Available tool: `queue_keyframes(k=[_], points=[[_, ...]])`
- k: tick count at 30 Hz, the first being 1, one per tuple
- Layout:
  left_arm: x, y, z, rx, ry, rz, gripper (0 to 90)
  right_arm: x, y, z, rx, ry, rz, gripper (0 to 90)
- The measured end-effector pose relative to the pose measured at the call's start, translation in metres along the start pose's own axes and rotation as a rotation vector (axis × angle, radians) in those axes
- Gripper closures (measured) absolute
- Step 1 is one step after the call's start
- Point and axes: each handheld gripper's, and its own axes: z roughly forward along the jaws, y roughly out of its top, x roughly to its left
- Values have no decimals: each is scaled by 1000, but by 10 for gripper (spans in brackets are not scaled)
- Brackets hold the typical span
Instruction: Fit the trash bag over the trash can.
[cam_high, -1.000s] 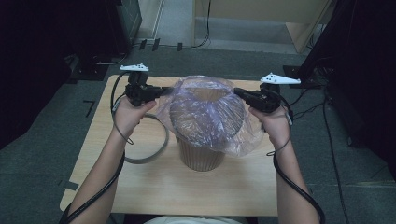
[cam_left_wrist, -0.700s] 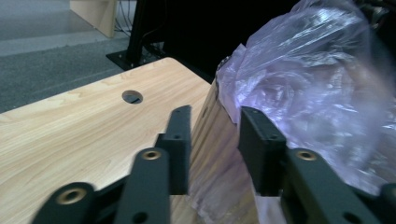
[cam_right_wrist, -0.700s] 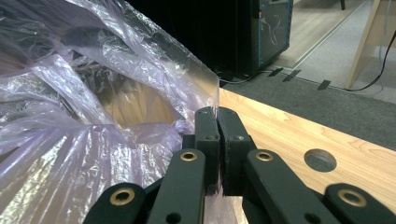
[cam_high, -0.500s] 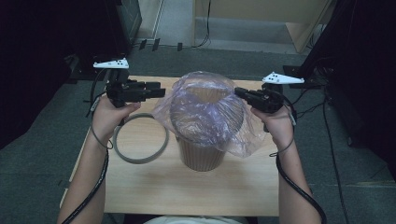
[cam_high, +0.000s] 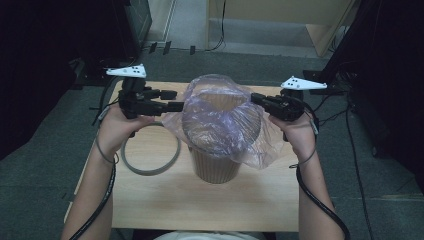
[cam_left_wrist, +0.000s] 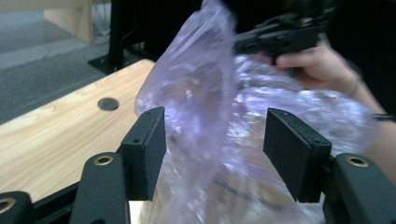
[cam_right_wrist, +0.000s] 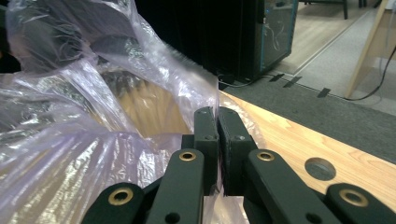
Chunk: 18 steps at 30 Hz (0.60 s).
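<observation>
A brown ribbed bin (cam_high: 215, 162) stands mid-table with a clear purple-tinted plastic bag (cam_high: 220, 120) draped over its mouth. My left gripper (cam_high: 176, 101) is open at the bag's left edge. In the left gripper view the bag's film (cam_left_wrist: 205, 93) hangs between the spread jaws of that gripper (cam_left_wrist: 215, 142). My right gripper (cam_high: 256, 99) is shut on the bag's right rim. The right gripper view shows that gripper (cam_right_wrist: 218, 128) pinching the film, with the bag (cam_right_wrist: 70, 140) billowing left and the bin's ribbed inside (cam_right_wrist: 156, 109) behind it.
A grey ring (cam_high: 149, 161) lies flat on the wooden table (cam_high: 150, 210), left of the bin and under my left hand. The tabletop has a round hole (cam_right_wrist: 320, 168) near its edge. Dark cabinets and cables stand on the floor beyond the table.
My left gripper drew back to the left from the bag, then came a little back toward its left edge. The right gripper has kept its hold in place.
</observation>
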Motion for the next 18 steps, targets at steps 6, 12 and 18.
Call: queue_keyframes(k=[6, 12, 18], points=[[20, -2, 20, -39, 80, -85, 793, -2, -1, 4, -11, -3, 14, 878], [45, -17, 33, -26, 113, -151, 896, -13, -8, 13, 0, -36, 42, 881], [57, -29, 45, 14, 105, -191, 897, -21, -21, 26, 62, -37, 73, 884]])
